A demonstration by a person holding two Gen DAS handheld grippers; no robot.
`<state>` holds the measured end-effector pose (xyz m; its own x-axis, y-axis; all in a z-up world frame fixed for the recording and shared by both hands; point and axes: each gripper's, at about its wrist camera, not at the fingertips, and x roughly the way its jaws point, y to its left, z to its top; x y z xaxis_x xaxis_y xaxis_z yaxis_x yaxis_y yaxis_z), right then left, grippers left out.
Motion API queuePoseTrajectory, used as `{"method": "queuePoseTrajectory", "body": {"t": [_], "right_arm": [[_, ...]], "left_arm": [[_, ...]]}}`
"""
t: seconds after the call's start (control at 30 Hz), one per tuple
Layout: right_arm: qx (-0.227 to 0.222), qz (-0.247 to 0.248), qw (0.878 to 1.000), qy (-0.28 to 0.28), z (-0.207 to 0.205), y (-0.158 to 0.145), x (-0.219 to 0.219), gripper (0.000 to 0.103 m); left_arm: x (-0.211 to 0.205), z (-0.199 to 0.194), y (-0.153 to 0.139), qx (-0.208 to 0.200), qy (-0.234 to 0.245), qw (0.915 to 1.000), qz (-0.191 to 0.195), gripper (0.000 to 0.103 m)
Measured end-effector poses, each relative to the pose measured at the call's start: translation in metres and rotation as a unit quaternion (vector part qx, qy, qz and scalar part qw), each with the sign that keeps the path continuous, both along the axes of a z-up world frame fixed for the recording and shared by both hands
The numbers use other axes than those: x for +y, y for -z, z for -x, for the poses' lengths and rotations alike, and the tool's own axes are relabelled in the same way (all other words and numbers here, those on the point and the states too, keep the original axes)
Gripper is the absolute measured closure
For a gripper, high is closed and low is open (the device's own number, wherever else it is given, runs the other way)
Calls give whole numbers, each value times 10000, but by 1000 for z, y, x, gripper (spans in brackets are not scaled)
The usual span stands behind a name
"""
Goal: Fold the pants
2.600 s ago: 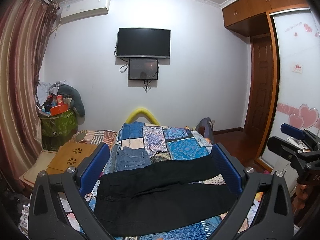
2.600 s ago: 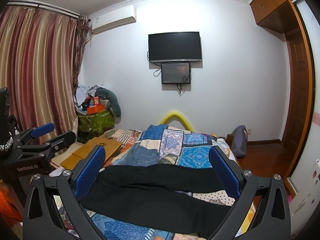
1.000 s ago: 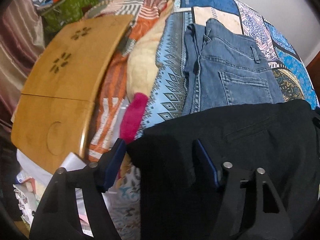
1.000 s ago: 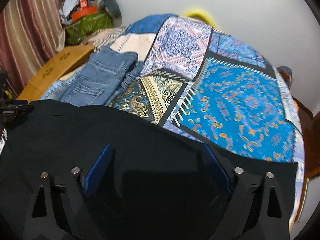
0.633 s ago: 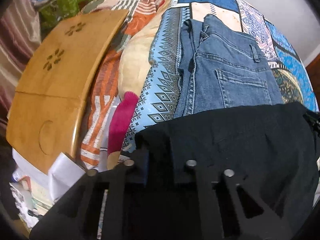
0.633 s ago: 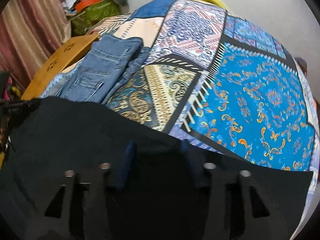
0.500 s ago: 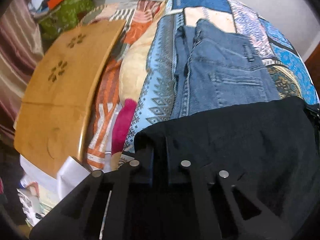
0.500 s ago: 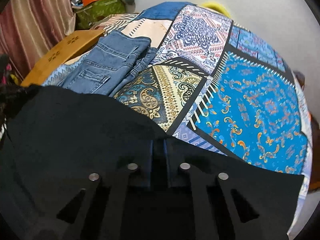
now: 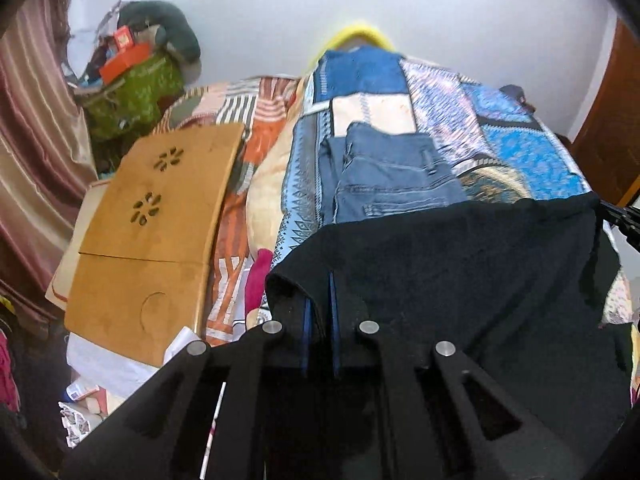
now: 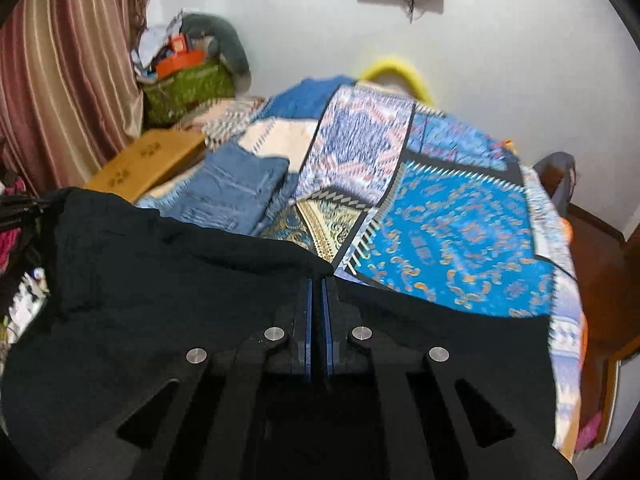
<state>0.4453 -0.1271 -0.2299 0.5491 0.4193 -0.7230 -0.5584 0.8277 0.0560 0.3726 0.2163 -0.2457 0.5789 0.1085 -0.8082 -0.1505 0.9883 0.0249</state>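
The black pants (image 9: pixel 460 264) lie across the near end of the patchwork bedspread (image 9: pixel 520 152). My left gripper (image 9: pixel 319 292) is shut on the pants' far edge near their left corner, and the cloth is lifted there. My right gripper (image 10: pixel 317 286) is shut on the same far edge of the black pants (image 10: pixel 160 272) further right, with the cloth raised into a peak. The right gripper's tip shows at the right edge of the left wrist view (image 9: pixel 624 218).
Folded blue jeans (image 9: pixel 384 176) lie on the bedspread just beyond the black pants. A wooden lap tray (image 9: pixel 160 208) sits at the bed's left. A green bag (image 9: pixel 132 92) with clutter stands by the curtain (image 10: pixel 68 72). A wooden door (image 9: pixel 612 120) is at the right.
Both grippers dropped from a raised view of the room down to the pants, closed on the far edge, and now lift it slightly.
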Motion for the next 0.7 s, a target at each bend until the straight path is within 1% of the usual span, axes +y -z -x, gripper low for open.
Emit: {"method": "queuePoseTrajectory", "body": {"t": [0.13, 0.27, 0.33, 0.5, 0.57, 0.7], "right_arm": [[-223, -247, 9994, 2, 40, -31, -18, 99], [-353, -367, 9987, -59, 78, -48, -27, 99], [-402, -422, 9982, -107, 101, -54, -32, 99], [-398, -592, 9973, -164, 149, -56, -43, 99], [-372, -653, 9970, -181, 171, -54, -48, 99], [-259, -768, 9965, -215, 209, -45, -53, 99]], "left_arm": [[-7, 31, -23, -177, 38, 9998, 31, 96], [-11, 65, -39, -339, 38, 9994, 38, 96], [-10, 90, -45, -401, 30, 9991, 98, 96], [-12, 142, -47, -469, 4, 9988, 109, 96], [-12, 161, -44, -468, -22, 9988, 144, 96], [-14, 199, -33, -478, -33, 9988, 59, 96]]}}
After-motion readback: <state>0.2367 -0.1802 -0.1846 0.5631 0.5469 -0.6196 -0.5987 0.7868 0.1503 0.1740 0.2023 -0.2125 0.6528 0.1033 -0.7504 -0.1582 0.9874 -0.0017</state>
